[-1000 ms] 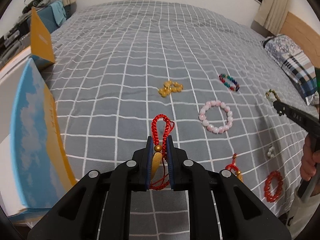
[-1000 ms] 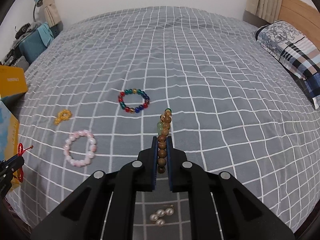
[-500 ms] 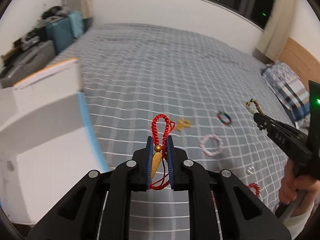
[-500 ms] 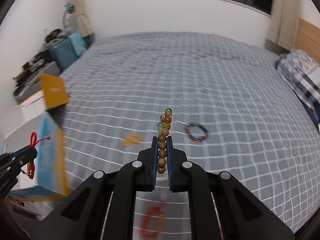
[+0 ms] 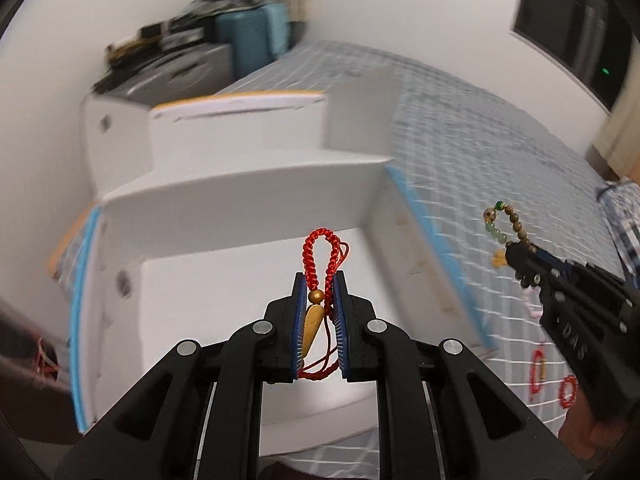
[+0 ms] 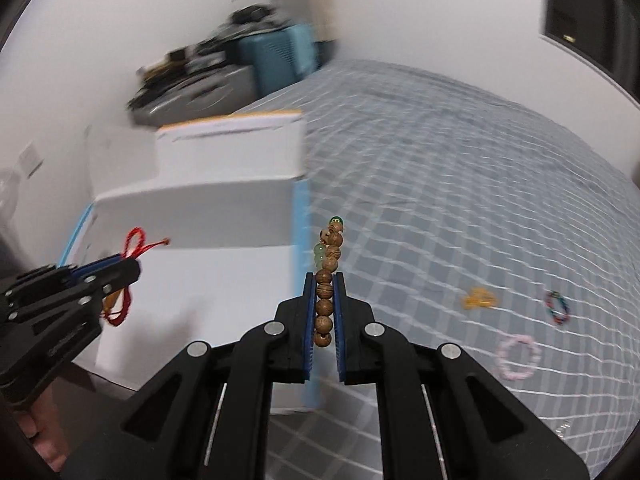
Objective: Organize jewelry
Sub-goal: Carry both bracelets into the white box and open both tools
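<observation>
My left gripper [image 5: 319,280] is shut on a red braided cord bracelet [image 5: 320,252] with a gold bead and drop, and hangs over the open white box [image 5: 248,188] with blue edges. In the right wrist view that same gripper [image 6: 134,268] shows at the left, the red cord [image 6: 136,240] sticking out over the box [image 6: 200,216]. My right gripper [image 6: 323,280] is shut on a brown wooden bead bracelet [image 6: 328,276] with green beads, just right of the box's blue edge. The left wrist view shows it [image 5: 510,254] at the right with the beads [image 5: 506,224] looped above.
On the grey checked bedspread [image 6: 460,184] lie a yellow bead bracelet [image 6: 478,299], a multicoloured one [image 6: 557,307], a pink one [image 6: 518,356] and red ones [image 5: 567,390]. Suitcases and clutter [image 6: 224,68] stand against the wall behind the box. A hand [image 6: 44,448] shows at the lower left.
Both grippers swung left from over the bed toward the white box, each keeping its bracelet. The box now fills the left wrist view; the loose bracelets have slid to the right.
</observation>
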Demonstrator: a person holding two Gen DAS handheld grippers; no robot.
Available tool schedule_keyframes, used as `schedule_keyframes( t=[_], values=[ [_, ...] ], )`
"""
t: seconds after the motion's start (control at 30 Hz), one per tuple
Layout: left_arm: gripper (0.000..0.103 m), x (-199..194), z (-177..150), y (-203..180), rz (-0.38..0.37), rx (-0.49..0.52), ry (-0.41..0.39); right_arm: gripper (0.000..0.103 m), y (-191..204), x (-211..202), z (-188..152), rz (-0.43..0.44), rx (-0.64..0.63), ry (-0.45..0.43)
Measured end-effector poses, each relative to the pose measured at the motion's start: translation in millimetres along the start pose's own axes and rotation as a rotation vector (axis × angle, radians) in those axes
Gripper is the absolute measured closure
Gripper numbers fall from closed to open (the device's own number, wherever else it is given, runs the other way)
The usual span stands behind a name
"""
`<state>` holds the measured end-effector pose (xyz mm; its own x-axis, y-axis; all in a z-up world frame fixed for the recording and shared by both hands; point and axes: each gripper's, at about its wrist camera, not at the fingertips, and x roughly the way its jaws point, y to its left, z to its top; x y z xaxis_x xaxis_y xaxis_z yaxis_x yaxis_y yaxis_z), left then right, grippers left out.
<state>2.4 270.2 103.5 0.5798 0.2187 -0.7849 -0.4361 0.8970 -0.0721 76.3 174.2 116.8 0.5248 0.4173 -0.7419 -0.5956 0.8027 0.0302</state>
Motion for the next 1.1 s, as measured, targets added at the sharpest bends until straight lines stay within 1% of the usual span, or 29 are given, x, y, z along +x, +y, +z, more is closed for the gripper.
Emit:
schedule_keyframes(
  t=[0.1,0.2,0.3,0.47,0.7,0.8,0.93,0.97,1.03,1.07,1.1],
  values=[
    [0.09,10.1,-10.2,28.6,0.024,-0.031,0.036,0.096,35.7,20.3,-4.9,0.032,-0.044,0.045],
    [0.09,21.3,-21.9,52.9,0.047,-0.064,0.08,0.096,57.4,37.4,-12.6,0.066,-0.058,0.102],
    [0.09,33.9,-28.8,71.2,0.065,-0.086,0.129,0.096,67.9,57.8,-17.3,0.088,-0.049,0.168],
    [0.09,46.1,-36.0,78.3,0.083,-0.083,0.168,0.096,73.1,85.2,-21.0,0.089,-0.028,0.256],
    [0.09,50.2,-44.5,83.6,0.086,-0.094,0.186,0.096,74.3,95.5,-23.9,0.075,-0.029,0.281],
    [0.088,54.4,-40.0,84.6,0.091,-0.094,0.187,0.093,74.4,96.8,-24.2,0.076,-0.03,0.285],
    [0.086,57.1,-37.2,83.9,0.099,-0.093,0.186,0.093,74.1,94.9,-25.0,0.077,-0.039,0.284],
    [0.085,55.9,-37.0,83.4,0.102,-0.096,0.184,0.093,75.2,92.8,-25.3,0.078,-0.042,0.279],
    [0.079,51.8,-35.9,83.1,0.104,-0.103,0.174,0.093,76.0,89.4,-23.5,0.082,-0.042,0.274],
    [0.073,48.7,-35.5,82.6,0.106,-0.105,0.167,0.087,75.8,84.7,-22.6,0.086,-0.043,0.264],
    [0.065,44.0,-34.9,81.7,0.11,-0.106,0.155,0.074,75.0,78.6,-21.6,0.092,-0.042,0.248]
  ],
)
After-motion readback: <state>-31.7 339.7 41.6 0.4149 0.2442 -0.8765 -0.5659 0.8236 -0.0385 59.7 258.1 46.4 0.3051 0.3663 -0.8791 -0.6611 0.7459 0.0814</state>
